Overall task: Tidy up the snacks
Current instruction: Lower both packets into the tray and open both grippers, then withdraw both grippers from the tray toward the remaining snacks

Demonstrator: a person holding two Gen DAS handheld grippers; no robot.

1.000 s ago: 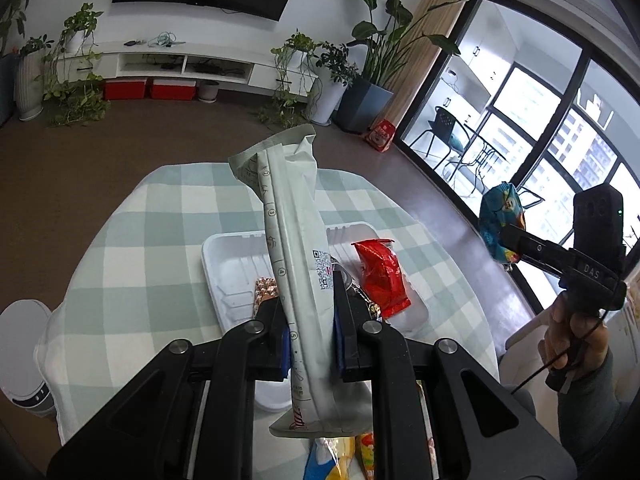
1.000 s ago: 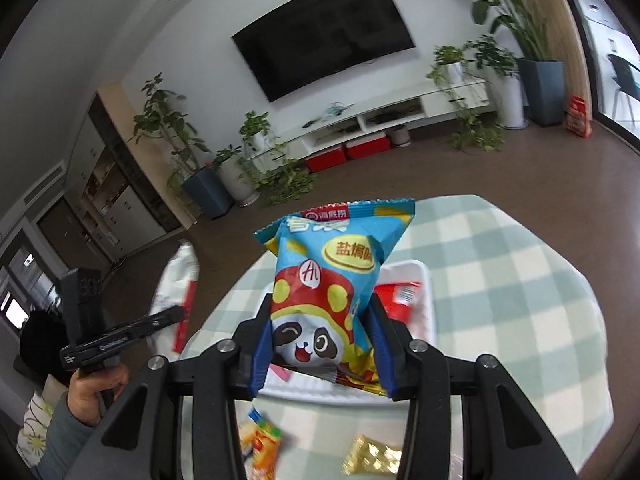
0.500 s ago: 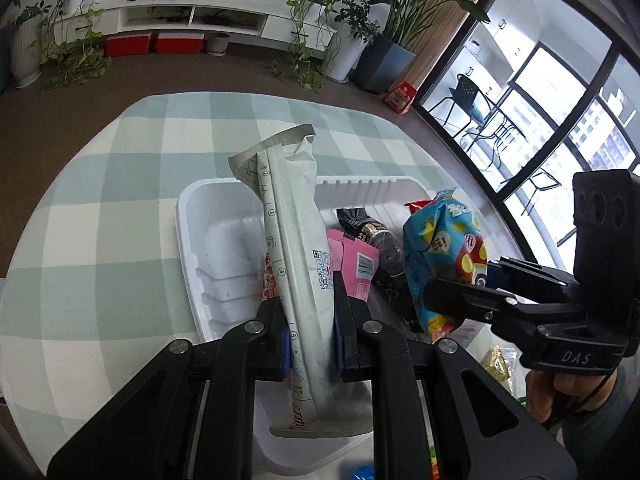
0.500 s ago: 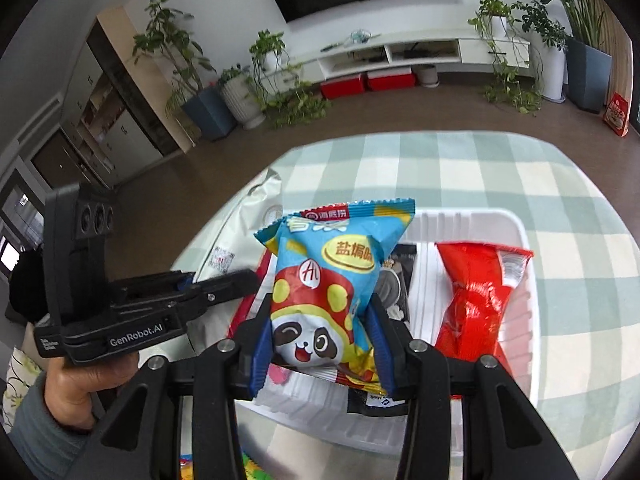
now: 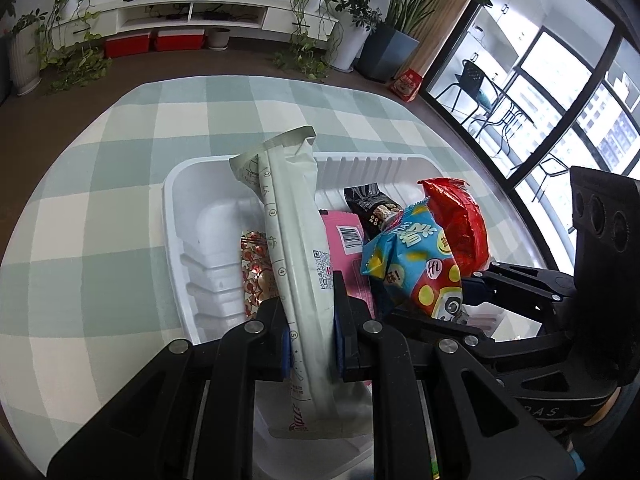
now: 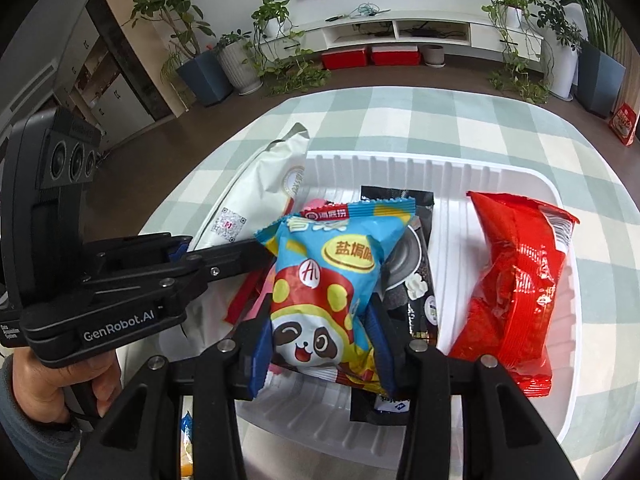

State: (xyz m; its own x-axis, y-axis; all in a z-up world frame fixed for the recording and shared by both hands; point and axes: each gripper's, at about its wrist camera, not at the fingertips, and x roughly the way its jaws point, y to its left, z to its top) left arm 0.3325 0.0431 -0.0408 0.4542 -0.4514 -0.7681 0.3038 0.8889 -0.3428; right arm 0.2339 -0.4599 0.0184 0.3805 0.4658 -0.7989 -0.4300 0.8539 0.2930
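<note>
My left gripper [image 5: 310, 334] is shut on a long pale green snack pack [image 5: 294, 240] and holds it over the left part of the white tray [image 5: 192, 208]. My right gripper [image 6: 320, 340] is shut on a blue panda snack bag [image 6: 324, 280] and holds it over the tray's middle [image 6: 520, 184]. In the tray lie a red bag [image 6: 516, 280], a black pack [image 6: 416, 256], a pink pack [image 5: 348, 240] and a red-patterned candy pack [image 5: 254, 268]. The blue bag [image 5: 416, 264] and pale pack [image 6: 260, 188] show in the opposite views.
The tray sits on a round table with a green-and-white checked cloth [image 5: 100, 208]. A few loose snacks [image 6: 186, 440] lie at the table's near edge. Beyond the table are brown floor, potted plants [image 6: 236, 52] and a TV shelf [image 5: 192, 12].
Both grippers have come down closer to the tray with their packs. The right gripper with the blue bag has moved in beside the left one, over the tray's contents.
</note>
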